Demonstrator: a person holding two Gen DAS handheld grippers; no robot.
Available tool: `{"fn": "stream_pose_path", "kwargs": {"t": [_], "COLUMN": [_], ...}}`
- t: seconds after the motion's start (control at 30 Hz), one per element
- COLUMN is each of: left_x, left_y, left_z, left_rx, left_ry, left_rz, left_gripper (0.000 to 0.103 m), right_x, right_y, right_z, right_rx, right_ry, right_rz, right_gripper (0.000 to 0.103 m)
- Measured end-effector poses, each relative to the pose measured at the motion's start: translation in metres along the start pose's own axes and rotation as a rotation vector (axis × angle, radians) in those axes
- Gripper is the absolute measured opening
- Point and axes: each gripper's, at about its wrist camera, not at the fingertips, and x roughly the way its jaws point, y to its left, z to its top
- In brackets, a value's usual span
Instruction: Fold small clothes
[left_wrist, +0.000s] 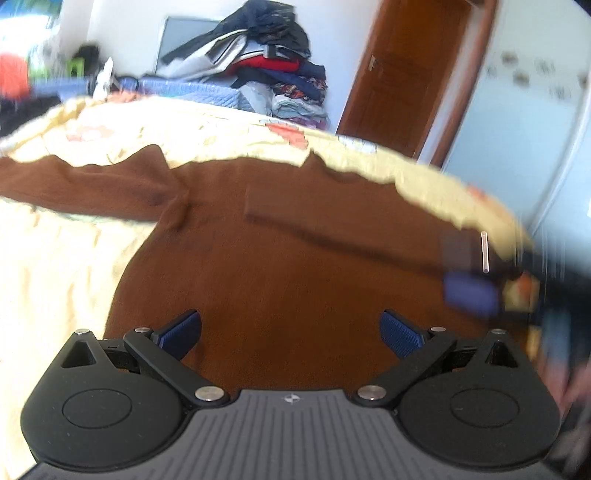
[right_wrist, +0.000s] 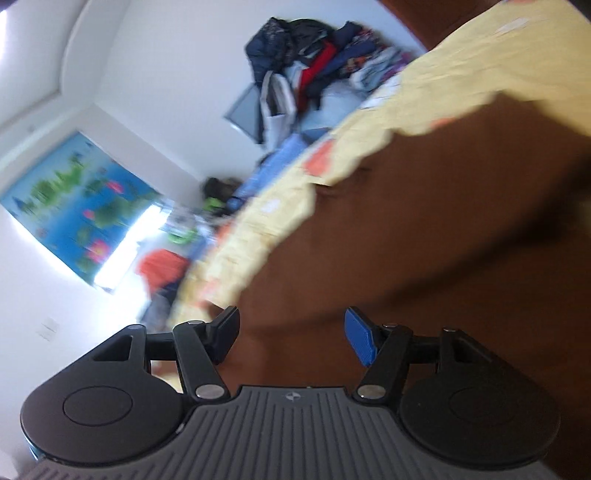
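Your brown sweater lies spread on the bed, near its far edge; one sleeve is folded across the body, the other still out; left gripper and right gripper both gape empty; most folding remains.

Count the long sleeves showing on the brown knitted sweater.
2. On the brown knitted sweater, one sleeve stretches left over the yellow bedspread; the other sleeve lies folded across its body.
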Motion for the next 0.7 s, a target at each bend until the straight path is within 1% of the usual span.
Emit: {"fn": "stream_pose_path", "kwargs": {"t": [0.03, 0.07, 0.1, 0.13, 0.17, 0.2, 0.23, 0.27, 0.3, 0.33, 0.37, 0.4, 0.43, 0.47, 0.53, 0.6, 0.67, 0.7], "left_x": [0.008, 0.018, 0.028, 0.04, 0.053, 0.066, 0.078, 0.091, 0.103, 0.111, 0.115, 0.122, 0.129, 0.134, 0.132, 0.117, 0.102, 0.1], "left_y": [0.005, 0.012, 0.019, 0.025, 0.03, 0.033, 0.035, 0.037, 0.038, 0.036, 0.032, 0.026, 0.021, 0.018, 0.014, 0.01, 0.015, 0.021], "left_z": [0.014, 0.028, 0.04, 0.05, 0.059, 0.065, 0.071, 0.075, 0.078, 0.08, 0.084, 0.088, 0.09, 0.092, 0.095, 0.103, 0.113, 0.118], "left_rx": [-0.055, -0.121, -0.197, -0.272, -0.328, -0.37, -0.396, -0.417, -0.43, -0.425, -0.397, -0.359, -0.324, -0.298, -0.264, -0.212, -0.189, -0.183], "left_ry": [0.014, 0.025, 0.033, 0.039, 0.047, 0.054, 0.063, 0.077, 0.091, 0.084, 0.066, 0.074, 0.095, 0.107, 0.08, 0.017, -0.057, -0.079], "left_rz": [-0.031, -0.062, -0.091, -0.131, -0.162, -0.16, -0.133, -0.093, -0.051, -0.025, 0.003, 0.043, 0.082, 0.109, 0.122, 0.148, 0.185, 0.21], "left_gripper": [0.103, 0.103, 0.103, 0.103, 0.103, 0.103, 0.103, 0.101, 0.095, 0.081, 0.061, 0.047, 0.016, 0.007, 0.005, 0.005, 0.005, 0.005], "right_x": [-0.009, -0.011, -0.014, -0.017, -0.018, -0.018, -0.016, -0.013, -0.011, -0.01, -0.01, -0.012, -0.013, -0.014, -0.014, -0.014, -0.014, -0.013], "right_y": [-0.006, -0.012, -0.018, -0.022, -0.022, -0.02, -0.019, -0.016, -0.015, -0.015, -0.016, -0.019, -0.021, -0.022, -0.024, -0.023, -0.022, -0.022], "right_z": [-0.006, -0.012, -0.02, -0.026, -0.028, -0.029, -0.029, -0.028, -0.029, -0.029, -0.029, -0.03, -0.031, -0.03, -0.03, -0.031, -0.031, -0.031], "right_rx": [-0.033, -0.058, -0.08, -0.081, -0.075, -0.082, -0.092, -0.101, -0.108, -0.114, -0.115, -0.112, -0.107, -0.102, -0.097, -0.098, -0.101, -0.102], "right_ry": [-0.001, -0.002, -0.011, -0.03, -0.035, -0.037, -0.037, -0.038, -0.037, -0.035, -0.034, -0.036, -0.038, -0.04, -0.042, -0.043, -0.042, -0.041], "right_rz": [-0.047, -0.079, -0.083, -0.064, -0.058, -0.055, -0.05, -0.045, -0.04, -0.035, -0.029, -0.023, -0.015, -0.008, 0.0, 0.005, 0.009, 0.01], "right_gripper": [0.066, 0.063, 0.063, 0.064, 0.067, 0.069, 0.072, 0.076, 0.077, 0.078, 0.079, 0.079, 0.079, 0.08, 0.08, 0.081, 0.083, 0.083]}}
